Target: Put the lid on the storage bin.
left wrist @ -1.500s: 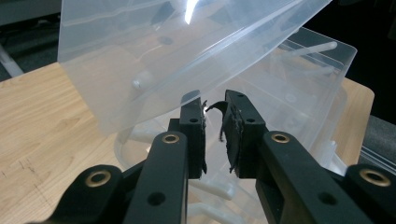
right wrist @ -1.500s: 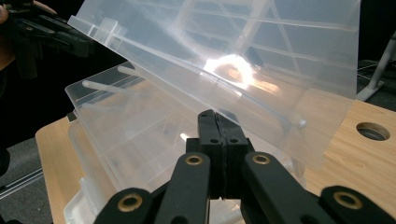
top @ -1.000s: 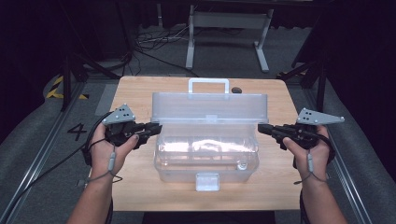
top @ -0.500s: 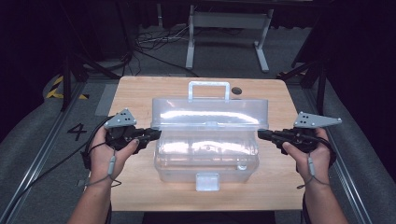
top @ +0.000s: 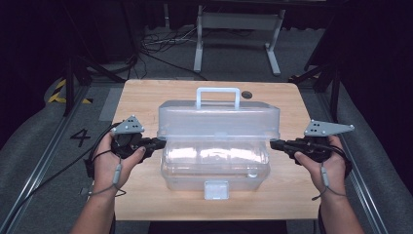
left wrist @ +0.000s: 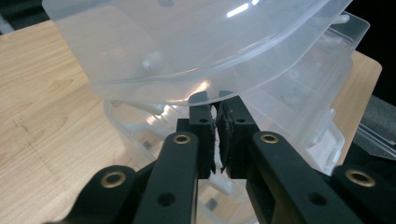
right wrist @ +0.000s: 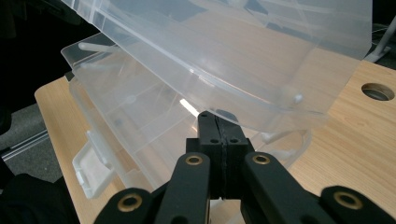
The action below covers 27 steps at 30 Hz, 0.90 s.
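Working on a clear plastic box [top: 214, 168] at the middle of the bench [top: 141, 97], with its front latch [top: 216, 190] undone and pointing toward the person. Holding its lid [top: 219, 119] raised off the body and tilted back, with the white handle [top: 217, 95] at the far edge.

Bracing that lid from both ends. Reaching in with the left gripper [top: 163, 143] at the box's left end, tips tucked just under the lid's rim. Has just been closing its jaws: now all but shut, with a sliver of gap between the ragged pads and nothing caught between them (seen best in the left gripper view). Mirroring this with the right gripper [top: 272, 144] at the right end: jaws fully closed, pad against pad, tips likewise under the rim, clamping nothing.

Otherwise much as a second ago: same hand places, and the lid at about the same tilt in the high view.

Judging from this, not pinching the lid at all but carrying it on closed tips, like two wedges. Closing the left pair matches it to the right and gives a firmer, narrower point to push with. Probably next: swinging the lid farther back, evenly, so the box does not skid on the bench.
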{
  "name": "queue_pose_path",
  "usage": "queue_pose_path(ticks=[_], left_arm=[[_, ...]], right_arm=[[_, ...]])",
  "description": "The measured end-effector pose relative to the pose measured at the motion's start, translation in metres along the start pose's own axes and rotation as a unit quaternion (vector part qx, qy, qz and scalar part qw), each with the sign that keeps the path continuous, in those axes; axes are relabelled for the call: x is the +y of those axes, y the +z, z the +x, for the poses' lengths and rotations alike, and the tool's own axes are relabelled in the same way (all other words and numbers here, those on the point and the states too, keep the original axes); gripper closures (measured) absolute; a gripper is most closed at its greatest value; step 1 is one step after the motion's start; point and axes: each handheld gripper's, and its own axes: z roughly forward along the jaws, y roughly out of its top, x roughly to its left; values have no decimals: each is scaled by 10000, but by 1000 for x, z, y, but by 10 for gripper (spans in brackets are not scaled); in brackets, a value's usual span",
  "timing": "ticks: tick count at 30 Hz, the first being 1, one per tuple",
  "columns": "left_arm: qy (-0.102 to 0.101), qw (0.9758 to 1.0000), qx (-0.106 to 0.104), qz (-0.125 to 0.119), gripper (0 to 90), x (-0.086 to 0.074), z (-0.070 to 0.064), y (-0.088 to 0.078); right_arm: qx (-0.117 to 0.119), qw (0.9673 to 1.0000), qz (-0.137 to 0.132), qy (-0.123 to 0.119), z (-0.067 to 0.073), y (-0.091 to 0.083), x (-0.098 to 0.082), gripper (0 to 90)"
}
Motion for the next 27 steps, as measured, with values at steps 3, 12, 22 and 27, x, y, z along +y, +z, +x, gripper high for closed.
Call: queue_pose_path(ticks=[3, 12, 22, 27], left_arm=[[-30, 10000, 12, 58, 882, 0, 0, 0], [-3, 9994, 69, 342, 896, 0, -4, 0], [5, 9985, 17, 538, 896, -2, -5, 1], [-1, 9979, -49, 647, 896, -3, -6, 2]], right_arm=[[4, 10000, 62, -15, 0, 0, 0, 900], [28, 9994, 333, -57, 3, 1, -1, 900], [87, 9983, 564, -65, 5, 2, -3, 900], [123, 9976, 675, -62, 5, 3, -3, 900]])
